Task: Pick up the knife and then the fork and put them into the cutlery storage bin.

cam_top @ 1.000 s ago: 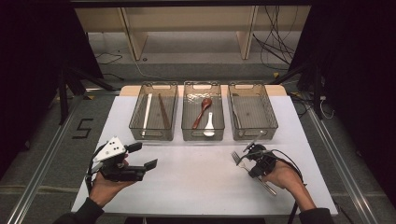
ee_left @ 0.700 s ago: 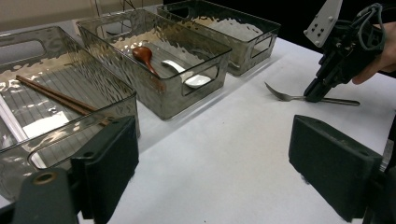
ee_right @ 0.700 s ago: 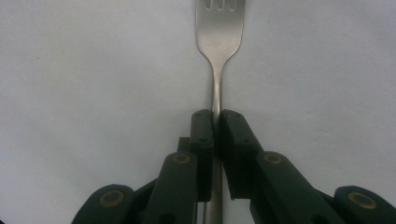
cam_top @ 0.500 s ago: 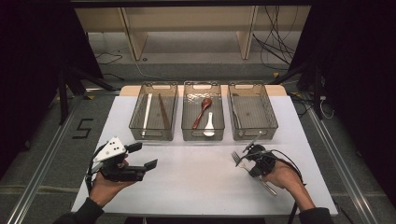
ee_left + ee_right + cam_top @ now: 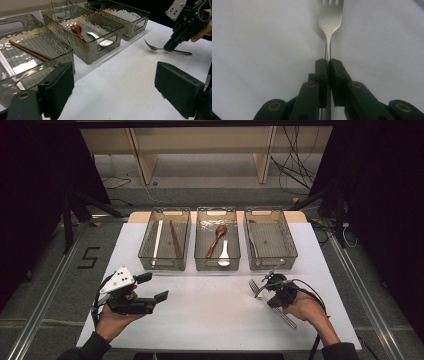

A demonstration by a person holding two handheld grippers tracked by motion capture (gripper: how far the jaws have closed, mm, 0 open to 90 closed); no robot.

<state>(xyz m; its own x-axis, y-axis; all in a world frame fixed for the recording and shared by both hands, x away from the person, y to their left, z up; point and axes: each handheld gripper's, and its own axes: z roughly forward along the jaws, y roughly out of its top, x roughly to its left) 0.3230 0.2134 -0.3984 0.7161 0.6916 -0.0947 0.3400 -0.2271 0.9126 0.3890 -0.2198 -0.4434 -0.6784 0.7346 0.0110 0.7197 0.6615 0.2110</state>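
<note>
Jaws of the right gripper [image 5: 270, 282] pinch a silver metal fork [image 5: 329, 27] by its neck near the table's [image 5: 210, 305] right front edge, ready for lifting; the left gripper [image 5: 150, 287] hovers spread, empty.

- Right claw [image 5: 266, 282]: position on the counter [image 5: 210, 305] shows no measurable shift across the last second; no change in its closure on the fork [image 5: 256, 286] can be made out.
- Fork: tines at the same spot near the right-hand bin [image 5: 270, 240]; no displacement recorded.
- Left claw [image 5: 152, 287]: no movement and no change in jaw spread detected.
- Bin contents: no item added, removed or shifted.
</note>
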